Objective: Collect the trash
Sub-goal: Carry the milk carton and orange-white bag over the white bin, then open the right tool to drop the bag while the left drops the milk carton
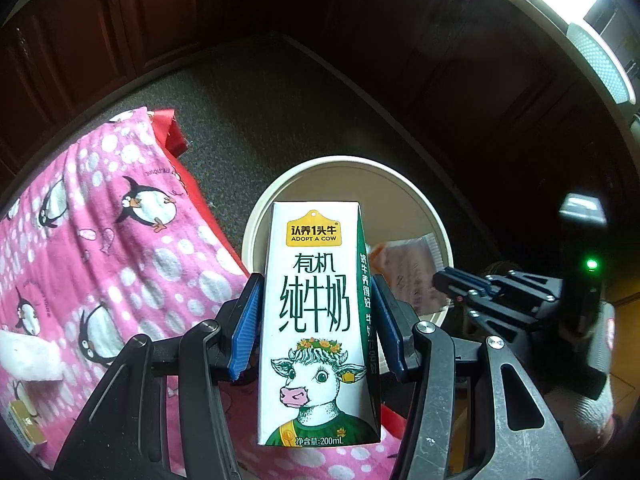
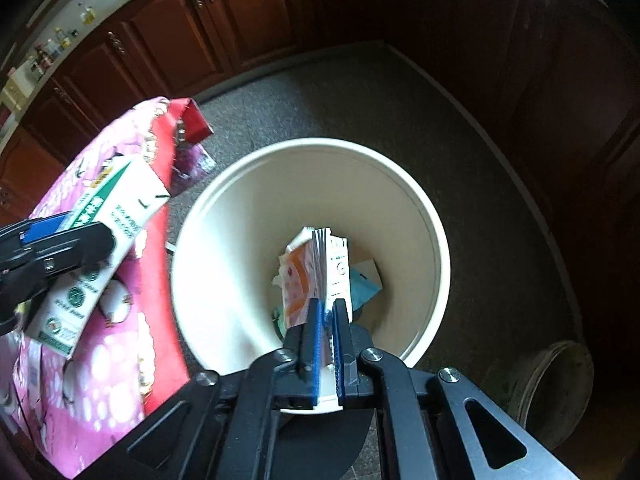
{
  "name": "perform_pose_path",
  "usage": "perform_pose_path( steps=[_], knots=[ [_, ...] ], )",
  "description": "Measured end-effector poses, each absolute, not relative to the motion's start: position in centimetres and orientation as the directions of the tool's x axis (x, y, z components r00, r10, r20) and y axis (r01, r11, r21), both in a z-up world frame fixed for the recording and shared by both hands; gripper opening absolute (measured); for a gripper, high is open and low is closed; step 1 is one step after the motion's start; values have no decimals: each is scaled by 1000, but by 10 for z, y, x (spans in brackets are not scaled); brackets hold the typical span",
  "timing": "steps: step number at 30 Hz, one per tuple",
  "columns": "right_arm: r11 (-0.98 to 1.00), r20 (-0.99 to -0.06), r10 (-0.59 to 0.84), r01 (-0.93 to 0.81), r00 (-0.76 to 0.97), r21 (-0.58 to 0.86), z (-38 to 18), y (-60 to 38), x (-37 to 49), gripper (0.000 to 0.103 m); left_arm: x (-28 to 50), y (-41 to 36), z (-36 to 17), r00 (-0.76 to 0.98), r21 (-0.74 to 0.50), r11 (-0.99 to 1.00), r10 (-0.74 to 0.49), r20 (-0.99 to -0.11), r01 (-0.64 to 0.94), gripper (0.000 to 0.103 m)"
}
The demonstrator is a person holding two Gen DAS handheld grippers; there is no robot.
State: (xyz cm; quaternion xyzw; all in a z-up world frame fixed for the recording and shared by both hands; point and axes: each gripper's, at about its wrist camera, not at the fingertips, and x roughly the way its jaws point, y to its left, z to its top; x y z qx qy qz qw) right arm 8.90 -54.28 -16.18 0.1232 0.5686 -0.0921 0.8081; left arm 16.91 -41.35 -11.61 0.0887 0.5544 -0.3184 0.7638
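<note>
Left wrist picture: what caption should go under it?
Left gripper holding a milk carton above the white bin.

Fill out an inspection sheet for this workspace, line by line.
Surface: pink penguin-print cloth over a red cover, beside grey carpet.
Job's things: milk carton held upright; flat foil packet held over the white bin, which already holds wrappers.
Clutter: a small yellow box on the cloth's edge; a second, dirty pail on the floor.
Grippers: left gripper shut on the milk carton; right gripper shut on the flat foil packet.
Cables: nothing seen.
Surroundings: dark wood cabinets, bottles on the counter.
</note>
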Motion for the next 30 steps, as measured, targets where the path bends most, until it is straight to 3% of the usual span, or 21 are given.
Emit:
perform_pose_path(
  steps=[11, 13, 15, 30],
  knots=[
    [928, -945, 30, 341, 324, 146, -172, -560, 81, 9, 189, -423, -146, 141, -261, 785, -402, -905, 561, 51],
    [926, -944, 32, 346, 328, 151, -170, -560, 79, 14, 193, -424, -150, 132, -269, 785, -404, -905, 558, 52],
    [922, -942, 39, 351, 334, 162, -168, -561, 78, 27, 195, -426, -157, 126, -268, 786, -399, -908, 557, 52],
    [920, -940, 44, 354, 337, 170, -164, -555, 77, 31, 202, -410, -171, 125, -255, 801, -377, -918, 541, 54]
  ],
)
